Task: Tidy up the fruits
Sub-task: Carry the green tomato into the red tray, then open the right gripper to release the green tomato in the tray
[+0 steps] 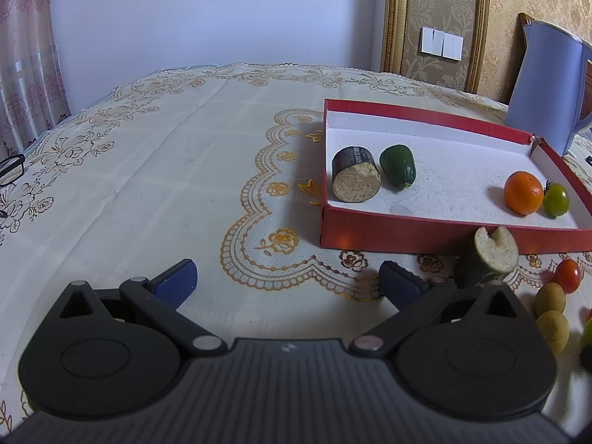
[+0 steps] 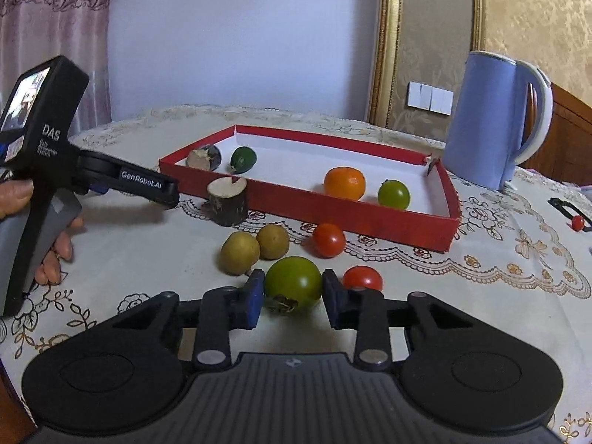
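Because the red box (image 2: pixel 370 218) lies ahead and a little right of both tools, across the cloth-covered surface (image 2: pixel 499 259), whatever gets lifted must travel forward over its near wall. Inside it already sit a dark cut piece (image 2: pixel 204 157), a green cucumber end (image 2: pixel 243 159), an orange (image 2: pixel 344 182) and a small green tomato (image 2: pixel 393 194). Outside, near that wall, stand a cut stump (image 2: pixel 227 200), two brownish round fruits (image 2: pixel 255 247) and two red tomatoes (image 2: pixel 328 240).

Closest of all is the large green tomato (image 2: pixel 293 283), lying directly between the fingers of the right tool (image 2: pixel 293 298), stem end toward the camera. Those fingers bracket it closely; whether the pads already press its skin I cannot say for sure, though a sliver of gap seems to show on each side.

Far off to the left, the left tool (image 1: pixel 289 281) hangs spread wide and empty, so the right one is plainly nearer.
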Available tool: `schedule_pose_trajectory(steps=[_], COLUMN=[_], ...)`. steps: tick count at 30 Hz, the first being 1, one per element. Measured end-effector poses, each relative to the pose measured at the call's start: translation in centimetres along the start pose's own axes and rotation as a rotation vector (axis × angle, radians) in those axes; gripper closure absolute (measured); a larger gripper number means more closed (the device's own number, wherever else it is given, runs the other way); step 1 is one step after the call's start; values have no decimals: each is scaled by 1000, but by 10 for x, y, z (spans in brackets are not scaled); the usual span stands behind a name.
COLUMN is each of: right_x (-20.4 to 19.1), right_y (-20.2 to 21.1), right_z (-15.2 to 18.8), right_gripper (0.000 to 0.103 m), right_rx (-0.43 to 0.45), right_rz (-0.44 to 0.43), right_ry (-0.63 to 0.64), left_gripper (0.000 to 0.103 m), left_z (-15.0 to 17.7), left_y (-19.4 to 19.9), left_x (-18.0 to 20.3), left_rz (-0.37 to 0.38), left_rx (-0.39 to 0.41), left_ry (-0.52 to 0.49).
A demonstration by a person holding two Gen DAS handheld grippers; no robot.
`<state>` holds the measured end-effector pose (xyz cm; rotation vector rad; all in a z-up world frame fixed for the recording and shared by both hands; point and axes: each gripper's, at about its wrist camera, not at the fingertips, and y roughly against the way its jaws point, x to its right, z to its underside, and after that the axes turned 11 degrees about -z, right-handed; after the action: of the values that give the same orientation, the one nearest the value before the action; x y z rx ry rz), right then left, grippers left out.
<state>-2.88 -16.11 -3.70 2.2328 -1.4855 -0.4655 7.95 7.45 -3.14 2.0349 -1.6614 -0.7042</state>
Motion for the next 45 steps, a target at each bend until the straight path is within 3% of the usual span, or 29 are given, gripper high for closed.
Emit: schedule_pose_trajectory(steps=[4,8,16,20,26,28,30,32,33,34,38,45], right_x=[7,33,101,109,109,109,108,106,103,100,92,122], right_y=[16,17,-48,-75,-75,-72,-60,-41,-32,-22,4,-3], right_z=[-12,-35,-66,-64,-61,-61,-61,-57,-53,-48,-27,-7], right_gripper=[70,70,70,70,70,55,50,37,26,21,21,21], right_rx=[73,130,11,-65,-60,-57,-36,-3,16,35,40,-56], right_rz=[28,133,208,188,191,193,180,159,172,190,262,276], right_ry=[2,-4,-79,-98,-111,-108,-107,-120,-117,-104,-41,-185], left_gripper=[0,0,0,0,0,0,0,0,0,0,0,0], left_z=[0,0,0,0,0,0,0,0,0,0,0,0], left_y=[0,0,0,0,0,0,0,0,0,0,0,0], left_x=[0,0,0,0,0,0,0,0,0,0,0,0], left_rz=[0,0,0,0,0,0,0,0,0,0,0,0], left_rx=[0,0,0,0,0,0,0,0,0,0,0,0], left_ry=[0,0,0,0,0,0,0,0,0,0,0,0])
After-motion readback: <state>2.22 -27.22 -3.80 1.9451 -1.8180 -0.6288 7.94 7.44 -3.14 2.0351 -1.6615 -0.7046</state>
